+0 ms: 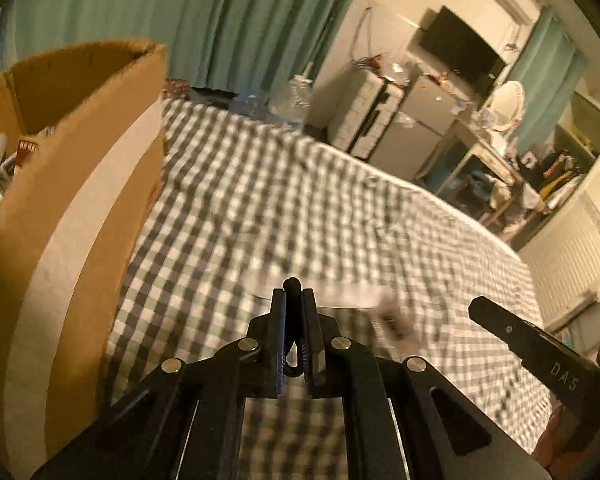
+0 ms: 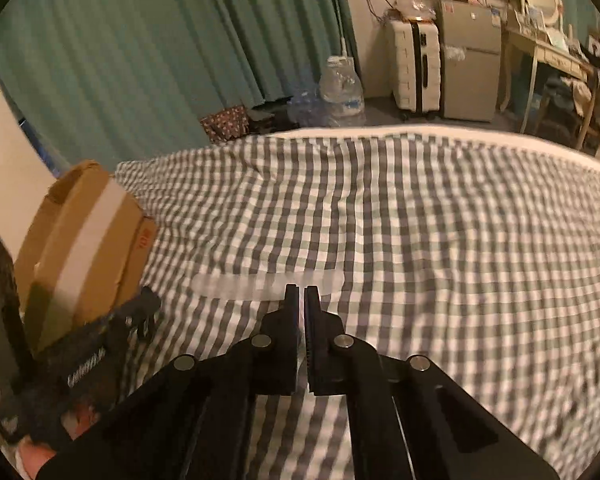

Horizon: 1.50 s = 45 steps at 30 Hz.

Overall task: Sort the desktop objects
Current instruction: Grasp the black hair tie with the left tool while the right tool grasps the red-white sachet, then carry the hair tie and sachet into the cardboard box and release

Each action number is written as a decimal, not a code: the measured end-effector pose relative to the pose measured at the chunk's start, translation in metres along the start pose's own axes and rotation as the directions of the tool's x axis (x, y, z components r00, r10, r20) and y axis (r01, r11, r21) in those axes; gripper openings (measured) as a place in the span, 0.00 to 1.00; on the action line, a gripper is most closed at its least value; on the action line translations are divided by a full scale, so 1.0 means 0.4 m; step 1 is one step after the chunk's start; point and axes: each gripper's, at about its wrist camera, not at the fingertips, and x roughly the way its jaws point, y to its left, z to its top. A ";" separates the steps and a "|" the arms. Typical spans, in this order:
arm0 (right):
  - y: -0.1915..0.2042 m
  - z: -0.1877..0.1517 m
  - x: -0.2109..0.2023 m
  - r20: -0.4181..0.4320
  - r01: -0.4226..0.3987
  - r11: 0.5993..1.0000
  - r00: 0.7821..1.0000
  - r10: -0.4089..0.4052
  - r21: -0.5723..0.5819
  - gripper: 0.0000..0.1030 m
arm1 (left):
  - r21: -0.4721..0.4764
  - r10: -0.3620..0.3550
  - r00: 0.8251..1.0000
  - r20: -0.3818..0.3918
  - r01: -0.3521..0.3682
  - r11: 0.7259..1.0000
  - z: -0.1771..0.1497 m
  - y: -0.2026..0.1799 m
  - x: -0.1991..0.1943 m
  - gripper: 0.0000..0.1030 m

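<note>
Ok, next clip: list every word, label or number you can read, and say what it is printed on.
"DAS": white letters on the right claw, seen in the left wrist view.
Red print on the cardboard box: blurred, unreadable.
Red-and-white packet inside the box: lettering too small to read.
White marking on the left claw, seen from the right wrist: too blurred.

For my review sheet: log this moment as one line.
left hand-held gripper: shut on thin black item | right hand-held gripper: shut, apparently empty | cardboard box: left, on checked bedsheet
</note>
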 end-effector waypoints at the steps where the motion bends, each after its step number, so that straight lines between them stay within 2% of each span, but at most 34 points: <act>1: 0.004 -0.002 -0.022 0.006 0.003 1.000 1.000 -0.003 -0.005 0.02 | 0.011 0.007 1.000 0.014 -0.007 1.000 0.002 -0.012 -0.015 0.06; 3: 0.009 -0.008 -0.047 0.006 0.012 1.000 1.000 -0.012 -0.013 0.02 | 0.033 -0.002 1.000 0.017 0.002 0.999 0.001 -0.029 -0.033 0.06; 6: 0.010 -0.024 -0.036 -0.039 0.023 0.999 0.999 -0.024 -0.028 0.05 | 0.047 0.003 1.000 -0.003 -0.002 0.999 -0.004 -0.036 -0.037 0.06; 8: 0.022 -0.045 -0.020 -0.062 0.017 0.999 0.998 -0.019 -0.034 0.38 | 0.060 0.034 0.999 -0.009 -0.033 0.998 -0.017 -0.032 -0.026 0.06; 9: 0.026 -0.054 -0.015 -0.051 0.013 0.999 0.999 -0.015 -0.033 0.65 | 0.066 0.047 0.998 -0.029 -0.045 0.997 -0.022 -0.030 -0.009 0.06; 10: 0.036 -0.072 -0.007 -0.030 -0.007 0.999 1.000 0.006 -0.038 0.67 | 0.066 0.071 0.996 -0.045 -0.068 0.995 -0.028 -0.025 0.006 0.06; 13: 0.059 -0.101 0.043 -0.060 -0.041 0.997 0.997 0.037 -0.062 0.67 | 0.047 0.108 0.991 -0.082 -0.104 0.993 -0.039 -0.011 0.038 0.06; 18: 0.087 -0.113 0.162 -0.119 -0.013 0.994 0.993 0.000 -0.110 0.67 | 0.037 0.146 0.987 -0.067 -0.144 0.989 -0.055 0.028 0.042 0.06; 23: 0.068 -0.122 0.243 -0.163 0.001 0.996 0.986 -0.016 -0.094 0.64 | 0.032 0.146 0.985 -0.097 -0.143 0.989 -0.054 0.062 0.087 0.06; 26: 0.054 -0.124 0.244 -0.141 0.033 0.993 0.989 -0.049 -0.117 0.46 | 0.038 0.143 0.984 -0.109 -0.139 0.990 -0.056 0.063 0.097 0.06; 28: 0.039 -0.126 0.236 -0.144 0.021 0.995 0.989 -0.036 -0.101 0.30 | 0.044 0.143 0.984 -0.109 -0.139 0.989 -0.056 0.059 0.098 0.06; 29: 0.032 -0.126 0.231 -0.147 0.015 0.996 0.989 -0.028 -0.089 0.27 | 0.048 0.144 0.984 -0.108 -0.140 0.989 -0.057 0.057 0.097 0.06; 30: 0.022 -0.122 0.226 -0.148 0.007 0.997 0.989 -0.019 -0.079 0.21 | 0.051 0.144 0.984 -0.108 -0.139 0.989 -0.055 0.061 0.101 0.06; 31: 0.016 -0.124 0.217 -0.141 -0.004 0.998 0.990 -0.006 -0.070 0.08 | 0.054 0.146 0.984 -0.104 -0.141 0.989 -0.055 0.060 0.097 0.06; 33: 0.010 -0.121 0.195 -0.138 -0.017 0.998 0.990 0.009 -0.062 0.04 | 0.056 0.146 0.985 -0.090 -0.142 0.988 -0.051 0.056 0.086 0.06; 37: 0.012 -0.091 0.110 -0.093 -0.072 0.997 0.993 0.068 -0.034 0.04 | 0.049 0.121 0.991 -0.053 -0.118 0.992 -0.029 0.032 0.036 0.07; 40: 0.042 -0.049 0.025 -0.048 -0.112 0.993 0.993 0.110 -0.044 0.04 | 0.032 0.051 0.998 0.037 -0.053 0.998 0.026 -0.004 -0.064 0.06; 42: 0.078 -0.018 -0.034 0.001 -0.142 0.988 0.990 0.143 -0.062 0.04 | 0.054 0.052 0.991 0.124 -0.059 0.997 0.072 -0.027 -0.153 0.06; 45: 0.168 0.039 -0.110 0.053 -0.191 0.973 0.978 0.200 -0.130 0.04 | 0.049 0.065 0.969 0.238 -0.078 0.996 0.136 -0.022 -0.306 0.06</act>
